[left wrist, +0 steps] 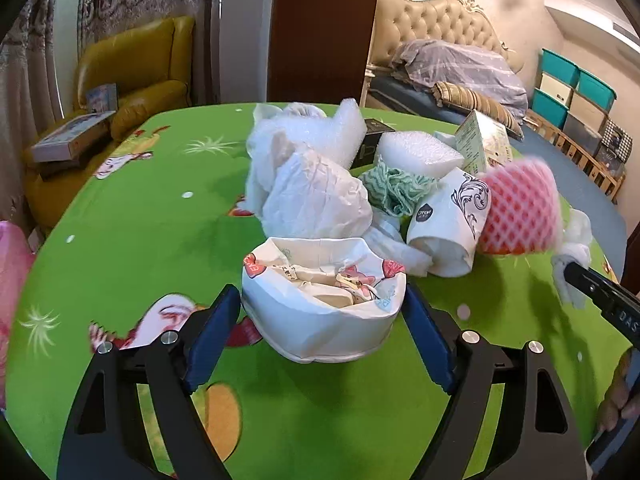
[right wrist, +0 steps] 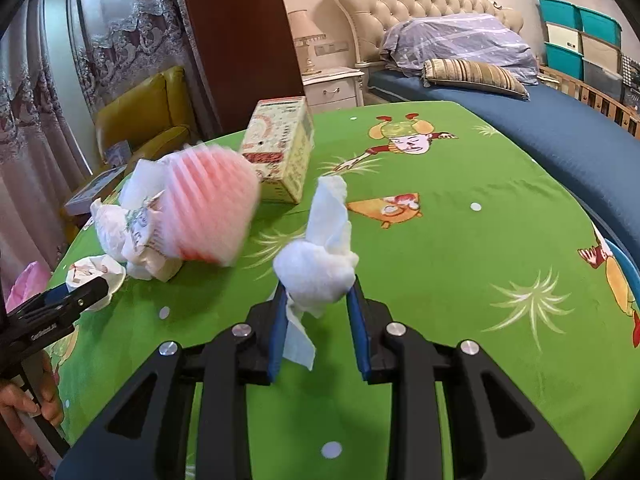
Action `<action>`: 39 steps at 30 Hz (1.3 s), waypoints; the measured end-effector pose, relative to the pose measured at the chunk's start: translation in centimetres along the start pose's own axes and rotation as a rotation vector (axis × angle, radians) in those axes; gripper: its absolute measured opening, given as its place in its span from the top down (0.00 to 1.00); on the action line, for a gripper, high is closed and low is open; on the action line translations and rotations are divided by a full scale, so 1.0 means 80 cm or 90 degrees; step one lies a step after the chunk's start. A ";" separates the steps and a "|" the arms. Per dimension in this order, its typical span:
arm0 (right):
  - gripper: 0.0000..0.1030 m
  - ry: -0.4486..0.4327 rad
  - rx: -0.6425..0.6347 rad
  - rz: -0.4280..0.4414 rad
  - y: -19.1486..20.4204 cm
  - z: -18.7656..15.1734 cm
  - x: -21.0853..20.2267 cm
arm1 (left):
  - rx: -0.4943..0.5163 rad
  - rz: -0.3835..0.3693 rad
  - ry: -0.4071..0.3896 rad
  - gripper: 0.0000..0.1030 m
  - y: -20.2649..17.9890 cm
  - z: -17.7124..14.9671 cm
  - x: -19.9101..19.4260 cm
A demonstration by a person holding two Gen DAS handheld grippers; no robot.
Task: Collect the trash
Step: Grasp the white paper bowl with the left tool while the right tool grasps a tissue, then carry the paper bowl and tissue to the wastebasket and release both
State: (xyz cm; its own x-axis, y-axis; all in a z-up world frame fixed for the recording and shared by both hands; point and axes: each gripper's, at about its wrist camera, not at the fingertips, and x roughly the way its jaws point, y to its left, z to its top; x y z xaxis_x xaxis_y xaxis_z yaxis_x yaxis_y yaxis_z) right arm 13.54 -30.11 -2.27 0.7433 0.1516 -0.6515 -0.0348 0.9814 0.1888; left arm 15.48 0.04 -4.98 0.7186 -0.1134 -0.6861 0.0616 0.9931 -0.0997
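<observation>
On a green cartoon tablecloth (left wrist: pixel 120 240), the left gripper (left wrist: pixel 322 320) brackets a crushed paper bowl (left wrist: pixel 324 308), best squeezed gently, while the right gripper (right wrist: pixel 318 312) pinches a crumpled tissue (right wrist: pixel 320 264).

We hold our left hand-held gripper (left wrist: pixel 322 308) pointing forward and downward, its two blue pads (left wrist: pixel 214 330) spread wide, one at each side of a crushed paper cup (left wrist: pixel 320 300), touching or nearly touching its sides. Our right hand-held gripper (right wrist: pixel 318 304) also tilts downward, its blue pads (right wrist: pixel 357 322) drawn narrow and pinching a crumpled white tissue (right wrist: pixel 318 268). In the right wrist view our left hand (right wrist: pixel 30 402) grips its handle at the lower left edge. In the left wrist view the fingers of our right hand (left wrist: pixel 618 396) wrap its handle at the right edge.
</observation>
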 end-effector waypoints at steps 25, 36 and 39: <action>0.73 0.022 -0.112 0.109 0.096 -0.048 -0.036 | 0.009 0.053 -0.101 0.25 0.058 -0.057 -0.090; 0.73 -0.006 -0.220 0.157 0.181 -0.060 -0.040 | 0.011 0.085 -0.139 0.25 0.089 -0.084 -0.127; 0.73 -0.015 -0.248 0.169 0.205 -0.058 -0.040 | -0.002 0.092 -0.158 0.25 0.102 -0.087 -0.139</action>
State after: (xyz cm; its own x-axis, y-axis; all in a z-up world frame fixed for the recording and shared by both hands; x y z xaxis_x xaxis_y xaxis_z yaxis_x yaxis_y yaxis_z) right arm 7.54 -13.96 -0.50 0.6894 0.4048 -0.6007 -0.4705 0.8808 0.0537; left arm 3.19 9.23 -3.22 0.8675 0.0396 -0.4958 -0.0550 0.9983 -0.0166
